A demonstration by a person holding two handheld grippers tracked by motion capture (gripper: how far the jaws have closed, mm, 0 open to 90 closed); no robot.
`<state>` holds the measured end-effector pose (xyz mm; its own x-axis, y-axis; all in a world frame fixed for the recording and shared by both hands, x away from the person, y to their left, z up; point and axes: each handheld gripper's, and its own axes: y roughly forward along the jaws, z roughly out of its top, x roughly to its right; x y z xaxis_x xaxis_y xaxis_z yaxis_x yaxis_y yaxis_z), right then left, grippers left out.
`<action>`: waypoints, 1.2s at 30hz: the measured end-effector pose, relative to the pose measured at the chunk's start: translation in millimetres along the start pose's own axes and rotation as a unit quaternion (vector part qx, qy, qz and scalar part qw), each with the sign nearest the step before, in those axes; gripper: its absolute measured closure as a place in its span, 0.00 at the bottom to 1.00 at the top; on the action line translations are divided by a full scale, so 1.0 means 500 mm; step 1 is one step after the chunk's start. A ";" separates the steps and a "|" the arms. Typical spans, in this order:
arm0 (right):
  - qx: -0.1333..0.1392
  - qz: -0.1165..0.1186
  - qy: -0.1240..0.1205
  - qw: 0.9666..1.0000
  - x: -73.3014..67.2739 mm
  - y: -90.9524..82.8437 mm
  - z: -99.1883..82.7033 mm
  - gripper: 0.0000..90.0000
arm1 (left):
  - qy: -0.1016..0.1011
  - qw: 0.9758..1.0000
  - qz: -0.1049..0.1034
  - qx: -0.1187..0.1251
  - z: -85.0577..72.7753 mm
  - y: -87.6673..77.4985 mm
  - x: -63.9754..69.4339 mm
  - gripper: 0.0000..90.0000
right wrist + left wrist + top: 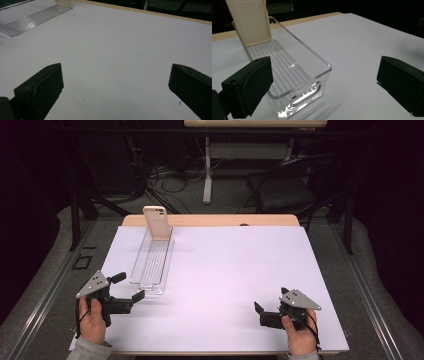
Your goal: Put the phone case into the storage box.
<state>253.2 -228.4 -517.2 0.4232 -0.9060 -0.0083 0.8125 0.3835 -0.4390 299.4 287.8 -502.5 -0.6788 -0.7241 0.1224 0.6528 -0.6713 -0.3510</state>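
Note:
A long clear plastic bin (151, 262) lies on the white table sheet (225, 270) at the left, running away from me. A beige phone (156, 222) stands leaning at its far end. My left gripper (131, 286) is open at the bin's near end, one jaw on each side of the near right corner. In the left gripper view the bin's near wall (307, 95) sits between the spread jaws of the left gripper (327, 77), with the phone (249, 20) behind. My right gripper (271, 300) is open at the front right, nothing between its jaws (117, 82). The bin (32, 20) shows far off.
The table's wooden far edge (210, 220) runs behind the sheet. Beyond it on the dark floor are a black chair (287, 190), a desk leg (207, 170) and loose cables (165, 175). Bare white sheet spreads between the two grippers.

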 end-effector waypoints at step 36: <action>-0.011 -0.008 0.013 1.000 0.021 0.027 -0.033 0.00 | -0.002 1.000 0.009 0.003 -0.031 0.014 -0.024 0.01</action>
<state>262.1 -235.7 -538.0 0.3997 -0.9163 -0.0255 0.8097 0.3660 -0.4587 307.1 294.3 -520.7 -0.6650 -0.7372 0.1196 0.6671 -0.6583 -0.3486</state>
